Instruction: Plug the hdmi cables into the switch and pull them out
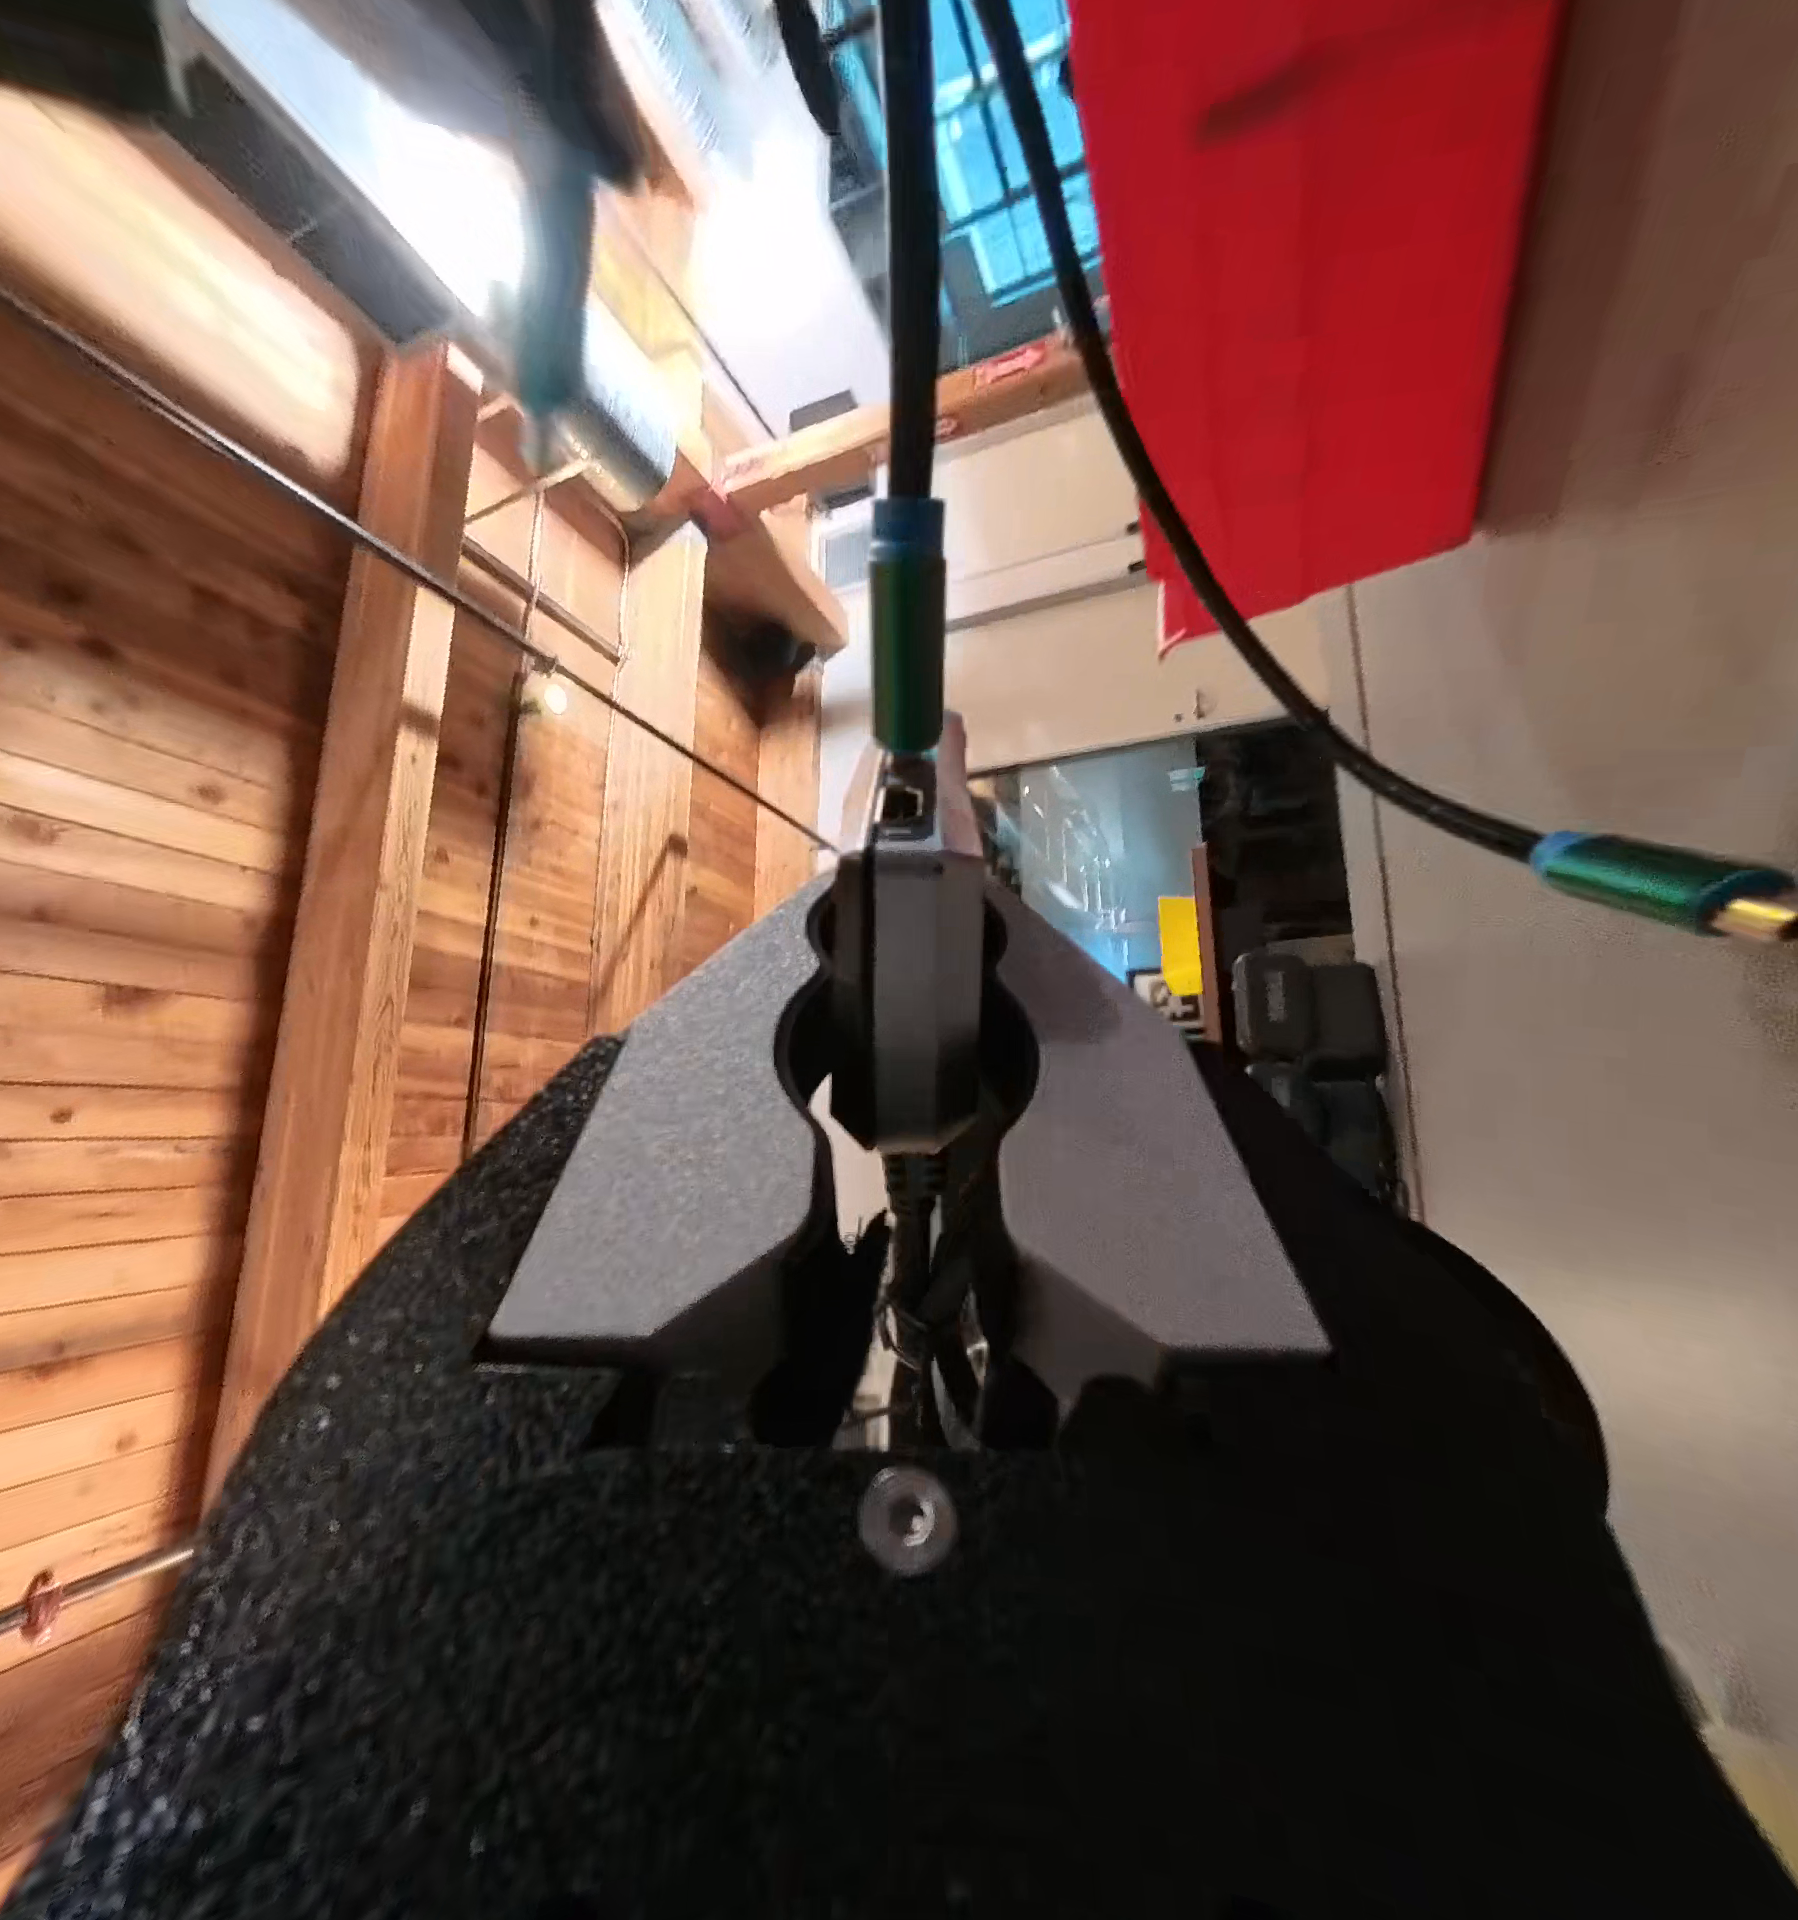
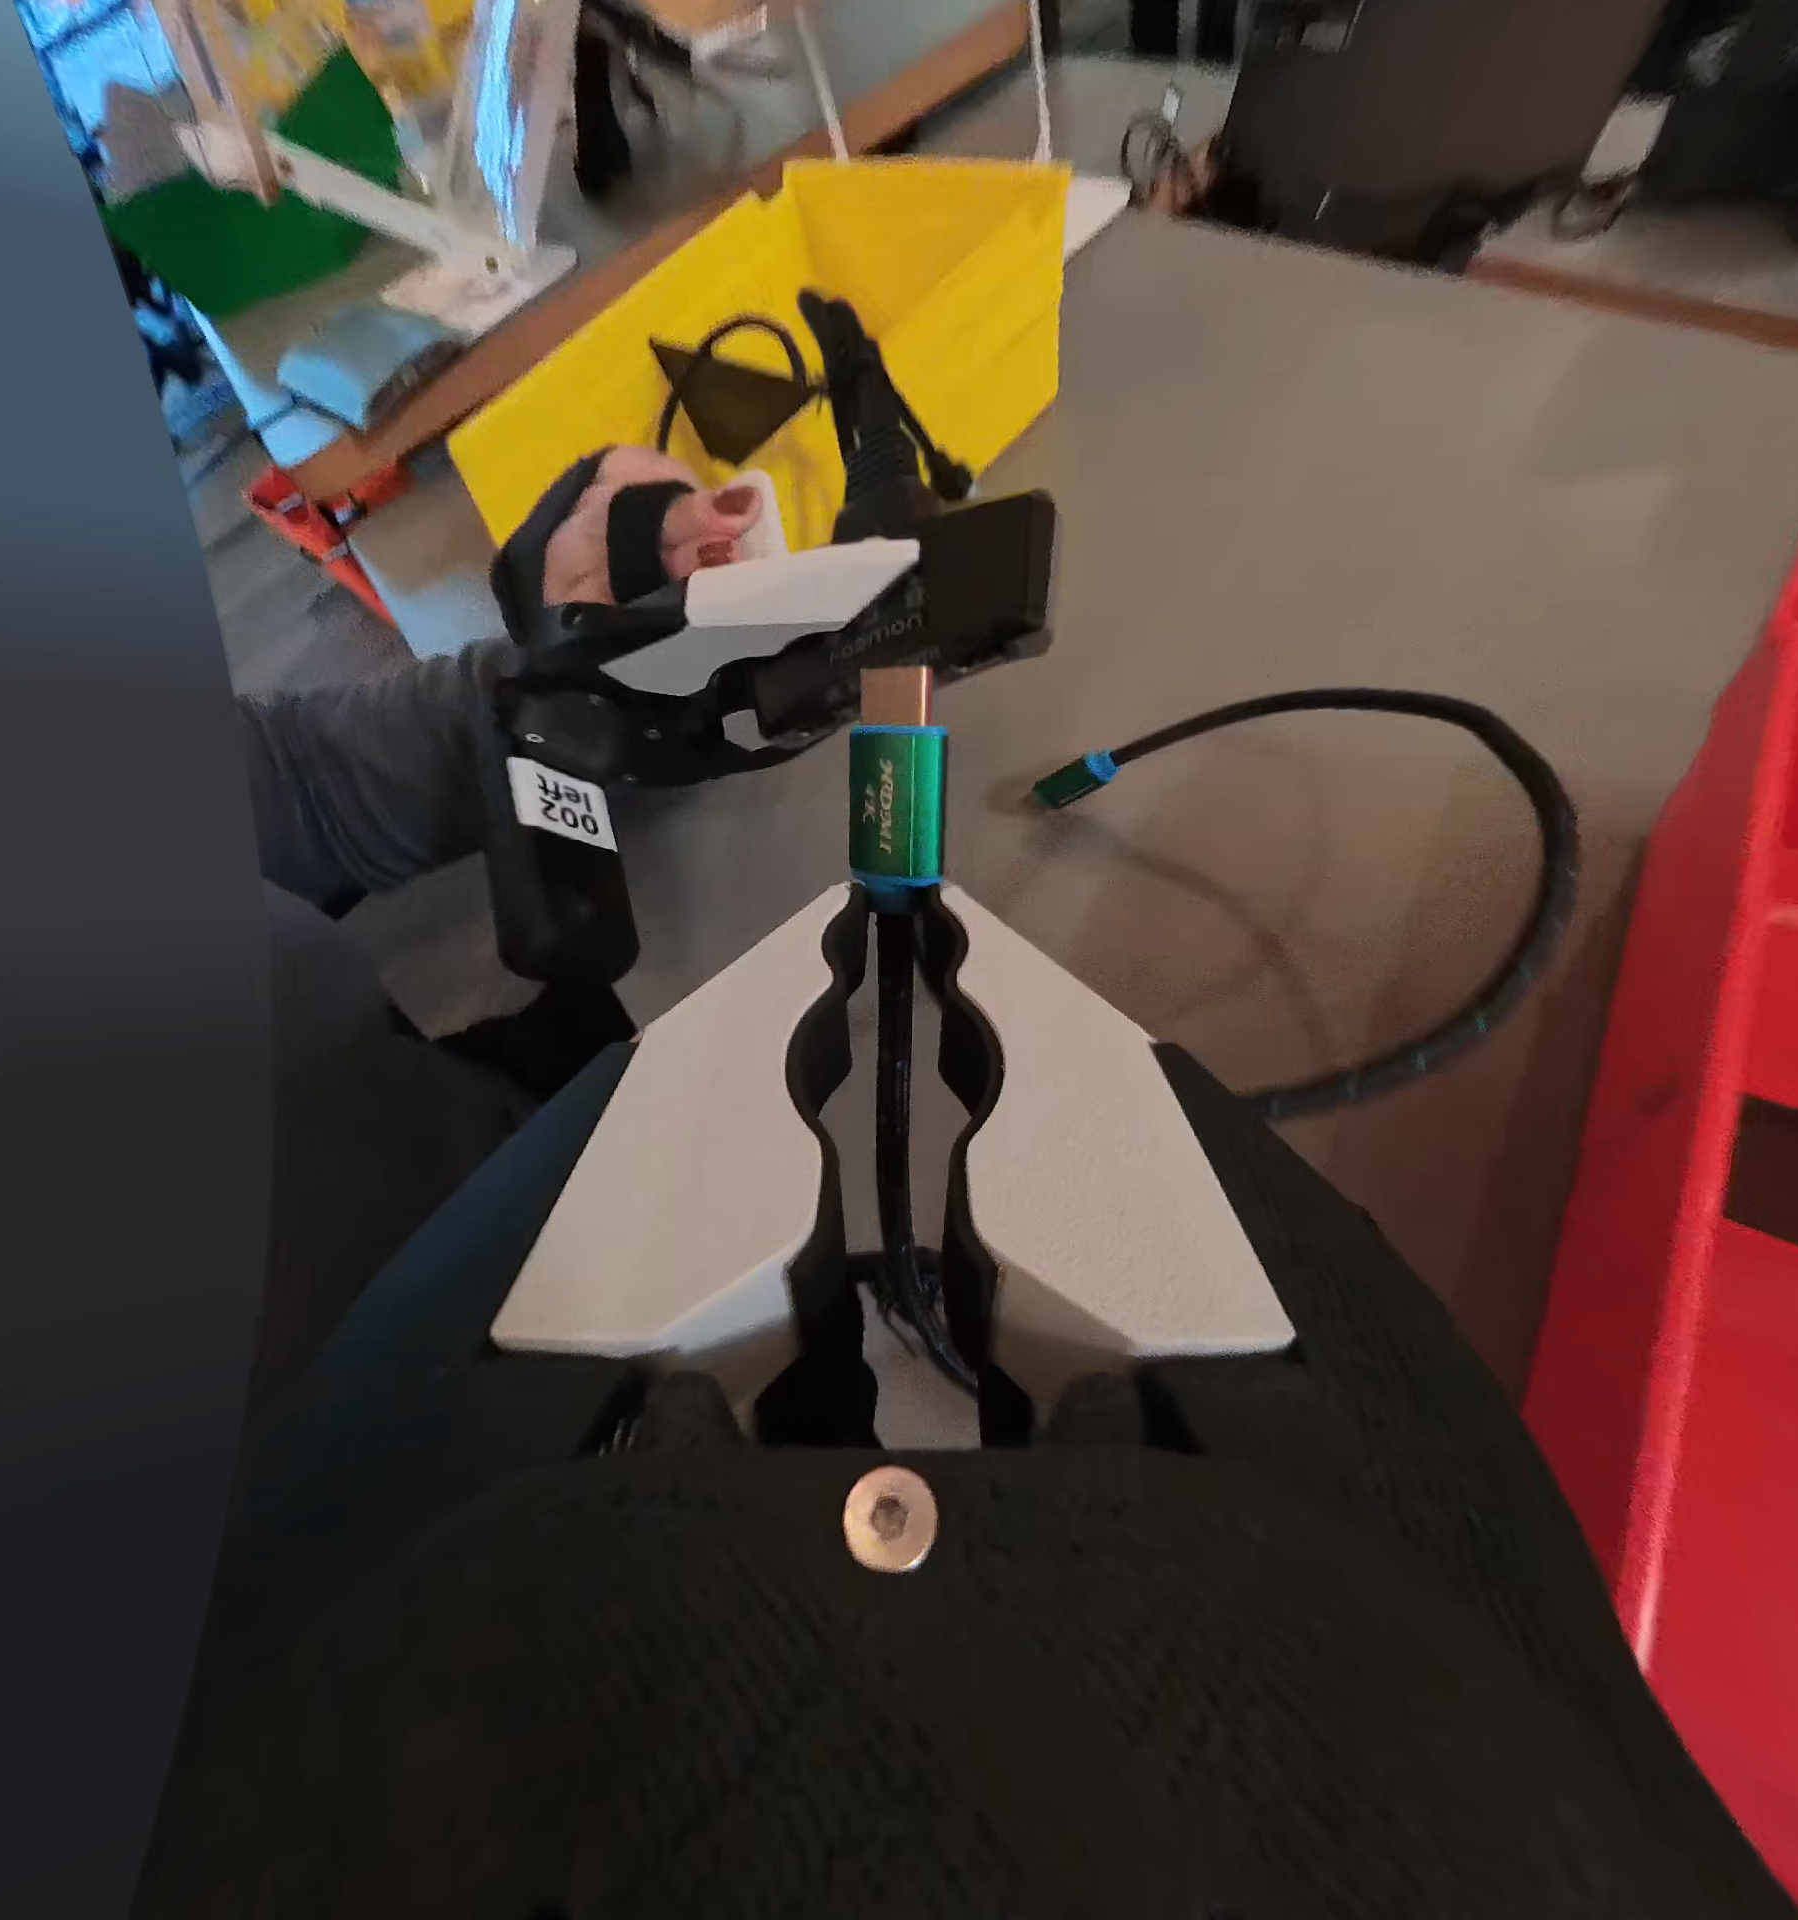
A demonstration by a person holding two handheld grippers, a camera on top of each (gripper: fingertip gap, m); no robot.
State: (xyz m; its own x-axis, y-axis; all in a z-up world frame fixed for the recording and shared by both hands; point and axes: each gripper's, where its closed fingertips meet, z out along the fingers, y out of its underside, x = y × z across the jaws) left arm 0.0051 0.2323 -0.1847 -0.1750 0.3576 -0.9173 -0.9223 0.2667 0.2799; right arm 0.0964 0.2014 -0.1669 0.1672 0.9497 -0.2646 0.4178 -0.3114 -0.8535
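Observation:
My left gripper (image 1: 910, 862) is shut on the black HDMI switch (image 1: 905, 997) and holds it in the air, ports facing away. In the right wrist view a hand holds this left gripper (image 2: 770, 623) with the switch (image 2: 988, 582) above the table. My right gripper (image 2: 895, 904) is shut on a black HDMI cable (image 2: 893, 1039) just behind its green plug (image 2: 897, 800). The plug's metal tip (image 2: 897, 691) meets a switch port with part of the metal still showing. The plug also shows in the left wrist view (image 1: 907, 623). The cable's other green plug (image 2: 1071, 779) lies loose on the table.
A yellow bin (image 2: 936, 260) with black cables in it stands behind the switch. A red bin (image 2: 1705, 1143) stands at the right and also shows in the left wrist view (image 1: 1321, 260). The grey tabletop (image 2: 1290, 468) lies beneath. The loose plug's gold tip (image 1: 1768, 920) shows at the right. There is about 10 cm between the tips of the two grippers.

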